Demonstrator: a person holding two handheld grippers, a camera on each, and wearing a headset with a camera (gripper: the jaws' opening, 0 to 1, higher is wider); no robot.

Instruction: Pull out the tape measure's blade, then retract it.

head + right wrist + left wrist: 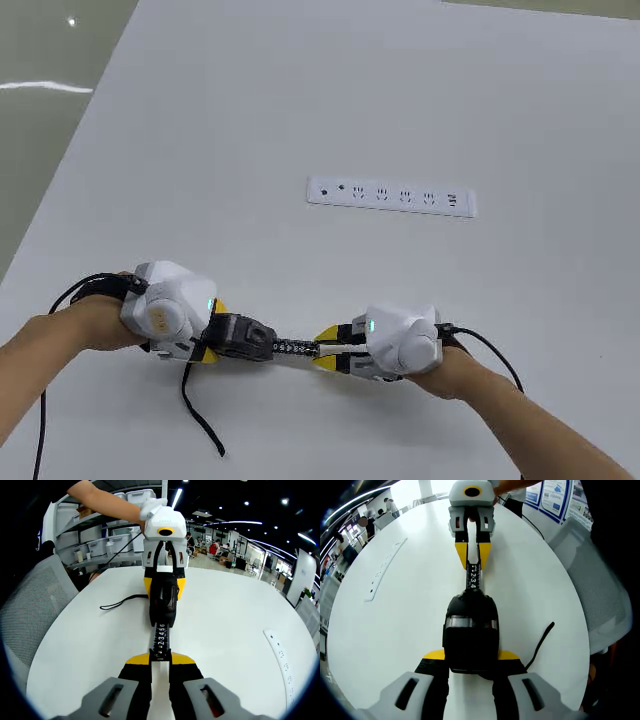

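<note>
The rear of the black plastic tape measure case (240,337) is buried between the yellow-tipped jaws of the left tool (211,332), which clamp it, so its back face is covered. The far end of the dark numbered steel blade (295,348) disappears between the pinched jaws of the right tool (327,348), hiding its hook. In the head view the blade's numerals are too small to read, as are the markings on the white power strip (391,196). The thin black cable (40,450) and both forearms are cut off by the bottom edge.
</note>
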